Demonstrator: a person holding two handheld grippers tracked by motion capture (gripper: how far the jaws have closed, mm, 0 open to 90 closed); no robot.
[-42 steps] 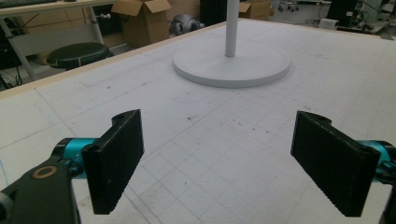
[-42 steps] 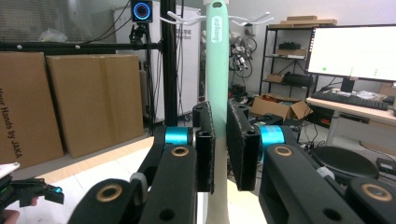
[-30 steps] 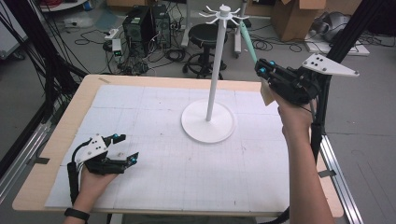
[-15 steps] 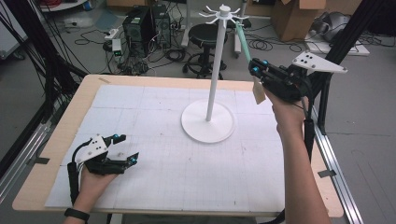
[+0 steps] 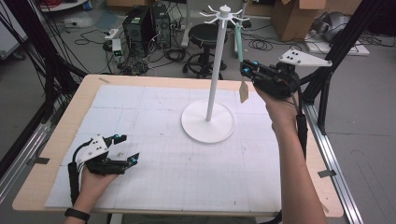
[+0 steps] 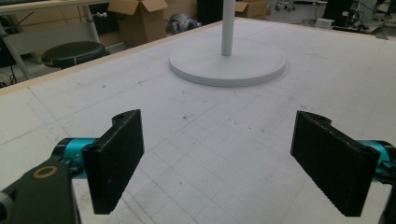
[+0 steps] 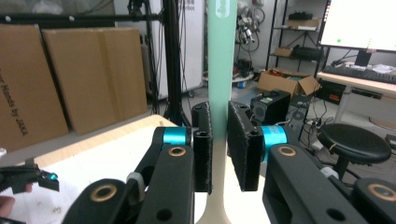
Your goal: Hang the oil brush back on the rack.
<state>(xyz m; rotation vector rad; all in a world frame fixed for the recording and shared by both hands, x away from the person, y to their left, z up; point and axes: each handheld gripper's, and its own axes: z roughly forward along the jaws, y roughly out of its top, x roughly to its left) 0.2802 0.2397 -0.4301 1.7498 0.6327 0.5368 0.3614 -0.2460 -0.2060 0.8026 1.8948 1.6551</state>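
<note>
Right tool [image 5: 243,70] loosening pinch, spatula [image 5: 239,44] between pads, upper right, at rack [image 5: 224,11]; ease off slowly. Left tool [image 5: 127,149] spread.

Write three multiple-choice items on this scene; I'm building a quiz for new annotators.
1. Where does the white stand rest?
A. on the floor beside the stool
B. on the white mat on the table
C. in a cardboard box

2. What colour is the upper part of the long utensil beside the stand's pole?
A. mint green
B. red
C. black

3. How do the left gripper's jaws stand?
A. shut on the stand's pole
B. shut on a cloth
C. wide open, nothing between them

Answers:
1 B: the white stand has its round base flat on the white mat.
2 A: the long utensil is pale green there.
3 C: the left gripper shows bare mat between its pads.
</note>
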